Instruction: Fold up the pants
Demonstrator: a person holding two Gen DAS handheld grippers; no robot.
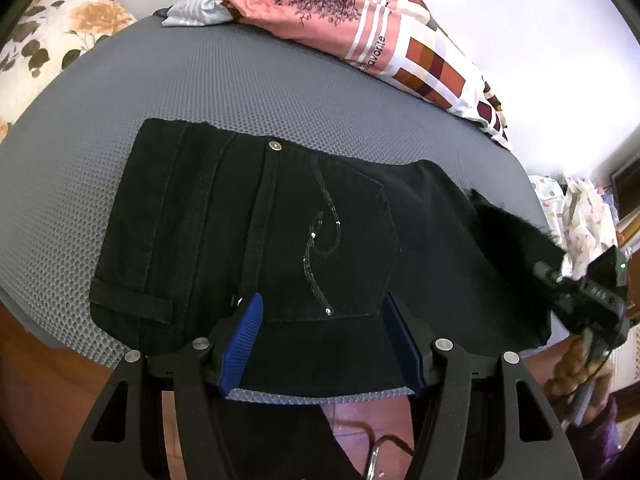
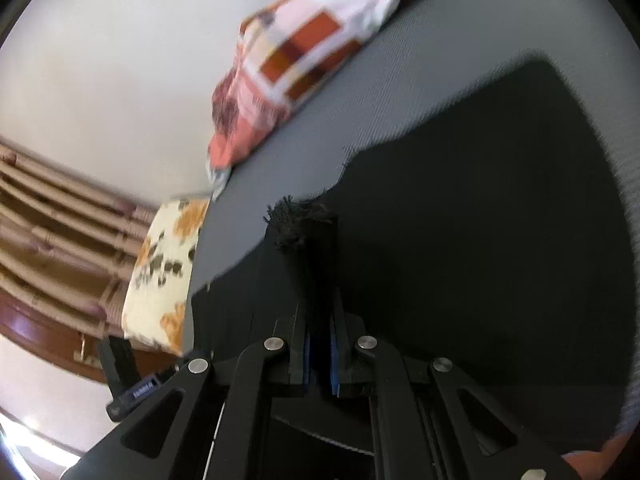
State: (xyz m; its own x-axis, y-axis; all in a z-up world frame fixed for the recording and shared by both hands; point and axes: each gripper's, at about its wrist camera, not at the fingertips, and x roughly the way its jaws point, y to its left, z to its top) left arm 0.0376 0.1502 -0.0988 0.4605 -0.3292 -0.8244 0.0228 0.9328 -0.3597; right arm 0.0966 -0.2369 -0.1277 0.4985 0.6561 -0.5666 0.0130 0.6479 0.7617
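Your left tool [image 1: 322, 332] is released: its blue pads [image 1: 244, 344] stand apart over the waistband end of the black pants [image 1: 280, 240], and they press on nothing. The pants lie flat on the grey mat [image 1: 240, 80] of the counter, back pocket [image 1: 344, 240] up, with a curl of sequins on it. Your right tool [image 2: 319, 354] is clenched on the frayed hem [image 2: 300, 224] of the pants and holds it above the mat at the right side. A pile of pink and checked clothes [image 1: 360, 32] lies at the far edge.
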